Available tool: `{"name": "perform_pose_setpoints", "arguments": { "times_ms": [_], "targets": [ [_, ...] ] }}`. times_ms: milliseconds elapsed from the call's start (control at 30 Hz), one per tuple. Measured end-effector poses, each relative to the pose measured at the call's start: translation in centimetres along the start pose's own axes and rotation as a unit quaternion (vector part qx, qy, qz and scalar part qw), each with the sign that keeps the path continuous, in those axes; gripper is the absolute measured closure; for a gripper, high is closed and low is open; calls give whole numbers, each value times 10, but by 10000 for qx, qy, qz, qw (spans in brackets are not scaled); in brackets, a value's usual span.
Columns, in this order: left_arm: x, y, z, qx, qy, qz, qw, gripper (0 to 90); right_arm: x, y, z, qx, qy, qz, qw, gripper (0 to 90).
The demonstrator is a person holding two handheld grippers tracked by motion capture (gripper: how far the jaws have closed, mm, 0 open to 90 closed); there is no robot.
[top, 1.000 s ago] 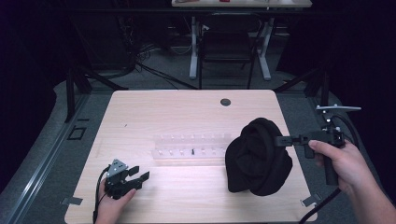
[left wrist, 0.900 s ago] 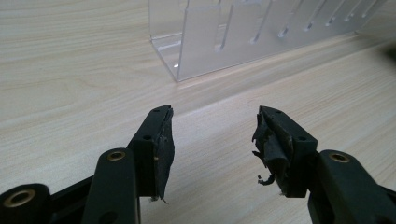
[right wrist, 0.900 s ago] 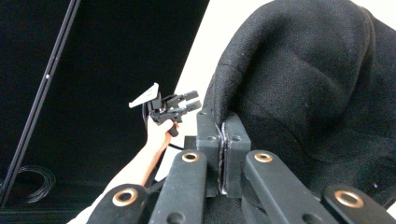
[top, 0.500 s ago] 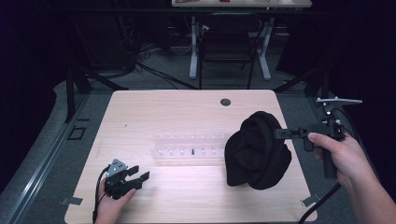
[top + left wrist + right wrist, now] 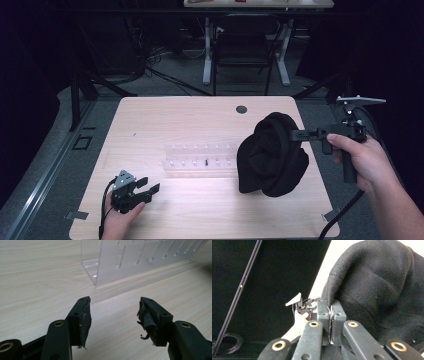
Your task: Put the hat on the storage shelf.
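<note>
The pale wooden desk (image 5: 200, 125) carries a clear plastic rack (image 5: 200, 159) near its middle. A black cloth bundle (image 5: 272, 155) hangs at the desk's right side, its lower part overlapping the rack's right end in the high view. The right claw (image 5: 295, 134) is pinching the cloth's upper edge. The left claw (image 5: 145, 189) rests near the front left, spread and holding nothing.

No writing or labels seem readable on anything here.
</note>
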State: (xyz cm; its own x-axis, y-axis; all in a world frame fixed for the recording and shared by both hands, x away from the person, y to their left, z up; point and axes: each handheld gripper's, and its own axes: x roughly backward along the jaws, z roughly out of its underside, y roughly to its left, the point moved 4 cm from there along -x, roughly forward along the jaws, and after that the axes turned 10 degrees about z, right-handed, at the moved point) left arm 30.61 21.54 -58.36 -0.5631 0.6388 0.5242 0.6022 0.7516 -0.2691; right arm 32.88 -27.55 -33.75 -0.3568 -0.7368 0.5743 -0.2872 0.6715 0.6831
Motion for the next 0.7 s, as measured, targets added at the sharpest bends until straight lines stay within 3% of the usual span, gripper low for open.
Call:
{"name": "perform_pose_setpoints", "arguments": {
  "times_ms": [700],
  "targets": [
    [1, 1, -1, -5, 5, 21, 10000, 433, -25, 28, -33, 119, -39, -21, 9999, 885]
  ]
}}
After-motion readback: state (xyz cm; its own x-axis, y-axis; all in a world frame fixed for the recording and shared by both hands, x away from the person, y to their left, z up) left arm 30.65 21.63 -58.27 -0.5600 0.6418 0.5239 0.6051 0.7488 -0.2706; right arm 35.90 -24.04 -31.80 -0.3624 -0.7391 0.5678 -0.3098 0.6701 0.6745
